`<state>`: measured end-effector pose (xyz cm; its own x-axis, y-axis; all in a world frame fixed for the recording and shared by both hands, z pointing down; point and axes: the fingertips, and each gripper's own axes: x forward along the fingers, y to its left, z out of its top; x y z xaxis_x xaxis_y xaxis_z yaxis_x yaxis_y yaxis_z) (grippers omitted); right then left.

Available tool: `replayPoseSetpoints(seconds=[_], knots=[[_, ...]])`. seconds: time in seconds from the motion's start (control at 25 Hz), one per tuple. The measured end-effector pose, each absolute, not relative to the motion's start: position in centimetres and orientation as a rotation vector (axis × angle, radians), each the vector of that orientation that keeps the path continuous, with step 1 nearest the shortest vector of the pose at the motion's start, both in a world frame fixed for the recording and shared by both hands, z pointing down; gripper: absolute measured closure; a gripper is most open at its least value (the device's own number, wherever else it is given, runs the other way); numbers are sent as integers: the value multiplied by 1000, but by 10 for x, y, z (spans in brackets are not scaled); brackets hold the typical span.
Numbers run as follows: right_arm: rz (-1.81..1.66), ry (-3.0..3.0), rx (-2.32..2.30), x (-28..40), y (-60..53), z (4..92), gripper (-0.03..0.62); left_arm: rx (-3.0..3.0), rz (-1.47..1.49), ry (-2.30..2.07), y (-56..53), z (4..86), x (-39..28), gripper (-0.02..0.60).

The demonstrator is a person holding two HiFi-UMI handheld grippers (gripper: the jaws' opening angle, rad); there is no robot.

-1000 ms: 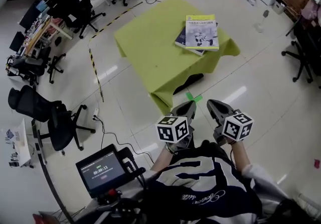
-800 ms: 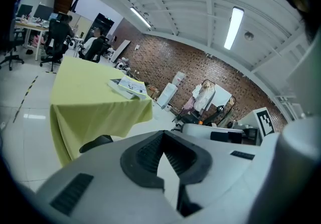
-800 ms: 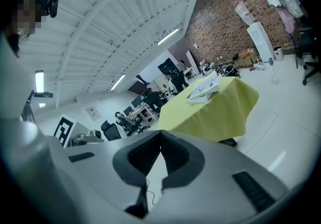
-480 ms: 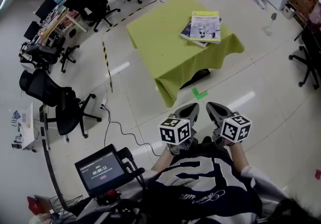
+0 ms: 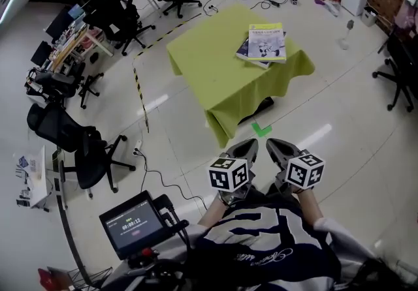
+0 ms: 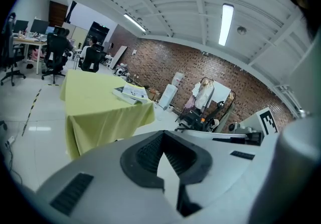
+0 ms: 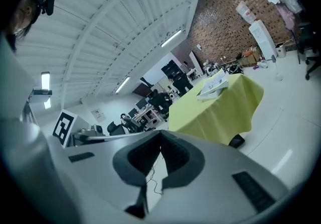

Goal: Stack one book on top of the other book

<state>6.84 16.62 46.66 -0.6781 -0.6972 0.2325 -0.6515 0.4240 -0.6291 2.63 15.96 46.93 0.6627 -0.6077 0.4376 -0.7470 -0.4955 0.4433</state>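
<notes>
Two books lie stacked on the table with a yellow-green cloth [image 5: 215, 68], near its far right corner. The top book [image 5: 268, 40] has a yellow-and-white cover and lies askew on a blue book [image 5: 245, 48]. The stack [image 6: 129, 92] also shows in the left gripper view, and in the right gripper view the stack [image 7: 213, 85] is far off. My left gripper [image 5: 245, 147] and right gripper [image 5: 273, 146] hang side by side close to my body, over the floor well short of the table. Both are shut with nothing between the jaws, as the left gripper [image 6: 163, 136] and right gripper [image 7: 160, 135] show in their own views.
Black office chairs [image 5: 81, 149] stand at the left and another chair [image 5: 397, 81] at the right. A small screen on a stand [image 5: 134, 221] is by my left side. Yellow-black tape [image 5: 140, 97] and a green mark [image 5: 261, 129] lie on the floor.
I have drawn back from the table, which now sits farther off and higher in the head view. Both grippers stayed shut near my body, and the books have not moved.
</notes>
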Motion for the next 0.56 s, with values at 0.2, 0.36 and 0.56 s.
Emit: replayPoseSetpoints(seconds=[0.2,0.36,0.56], knots=[[-1058,2596,-1261,56,172,462,597,2274,293,-1017,163,471,15,577],[-1041,2593,-1283,53,172,458,597,2284,279,-1007,158,467,11,577],[-1025,2599,-1293,42,176,455,597,2284,261,-1014,156,465,-1,577]])
